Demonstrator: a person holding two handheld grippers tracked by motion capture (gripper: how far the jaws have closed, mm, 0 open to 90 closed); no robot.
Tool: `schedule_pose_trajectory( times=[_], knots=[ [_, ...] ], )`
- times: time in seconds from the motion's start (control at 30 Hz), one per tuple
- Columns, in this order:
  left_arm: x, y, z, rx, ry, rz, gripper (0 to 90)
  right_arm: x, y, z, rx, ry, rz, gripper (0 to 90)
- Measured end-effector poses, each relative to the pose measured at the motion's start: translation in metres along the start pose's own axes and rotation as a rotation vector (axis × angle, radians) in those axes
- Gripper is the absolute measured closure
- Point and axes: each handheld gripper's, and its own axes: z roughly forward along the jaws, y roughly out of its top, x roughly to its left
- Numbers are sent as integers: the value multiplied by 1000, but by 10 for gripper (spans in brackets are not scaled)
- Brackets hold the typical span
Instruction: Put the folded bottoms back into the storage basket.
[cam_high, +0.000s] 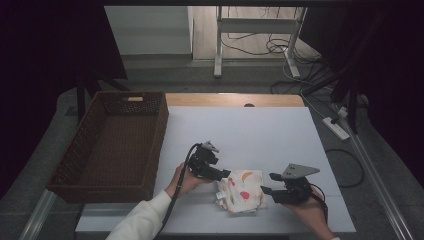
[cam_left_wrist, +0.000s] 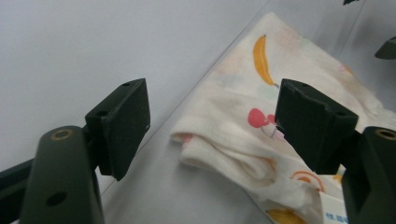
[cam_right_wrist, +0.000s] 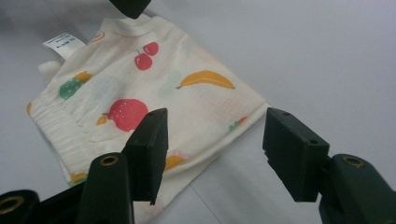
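Left tongs (cam_high: 223, 174): held in the person's left hand (cam_high: 184, 181), jaws standing wide with nothing between the pads; tips just beside the left edge of the folded cloth (cam_high: 241, 192). In the left gripper view (cam_left_wrist: 212, 119) the cloth's rolled hem lies between and beyond the two black jaws, apart from both pads.

Right tongs (cam_high: 268, 183): held in the right hand (cam_high: 311, 209), jaws wide, gripping nothing; tips at the cloth's right edge. In the right gripper view (cam_right_wrist: 212, 149) one jaw stands over the cloth's near border, the other over bare table.

Folded cloth (cam_right_wrist: 140, 98): small garment, cream-white, soft waffled weave, folded to a rough square. Printed fruit: yellow banana, pair of red cherries, red strawberry, green and orange pieces. Gathered elastic band along one side. Lies flat near the table's front edge, right of centre.

Label (cam_right_wrist: 64, 43): white sewn-in tag at one corner, blue printing, too small to read. No brand legible.

Table (cam_high: 250, 130): pale grey-white top, wooden strip along the far edge.

Basket (cam_high: 153, 145): dark brown wicker, rectangular, at the table's left edge, well apart from the cloth.
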Motion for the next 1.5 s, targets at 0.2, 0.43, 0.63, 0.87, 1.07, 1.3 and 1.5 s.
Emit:
schedule_pose_trajectory(
  times=[0.2, 0.43, 0.63, 0.87, 1.07, 1.3, 1.5],
  knots=[
    [1, -2, 7, 44, -13, -14, 199, 0, 0, 1, 9, -3, -8, 409],
    [-1, -3, 16, 76, -16, -15, 168, 1, 0, 2, 15, -10, -12, 410],
    [1, -3, 17, 79, -14, -23, 160, 1, 0, 3, 22, -8, -17, 409],
    [1, -5, 21, 101, -55, -16, 198, 1, 0, 3, 24, -8, -20, 408],
    [2, -4, 23, 111, -41, -10, 191, 2, 0, 3, 21, -9, -21, 408],
    [1, -6, 23, 110, -67, -11, 233, 2, 0, 3, 22, -10, -22, 408],
    [-3, -7, 23, 126, -101, 26, 366, 2, 0, 3, 25, -11, -23, 408]
  ],
)
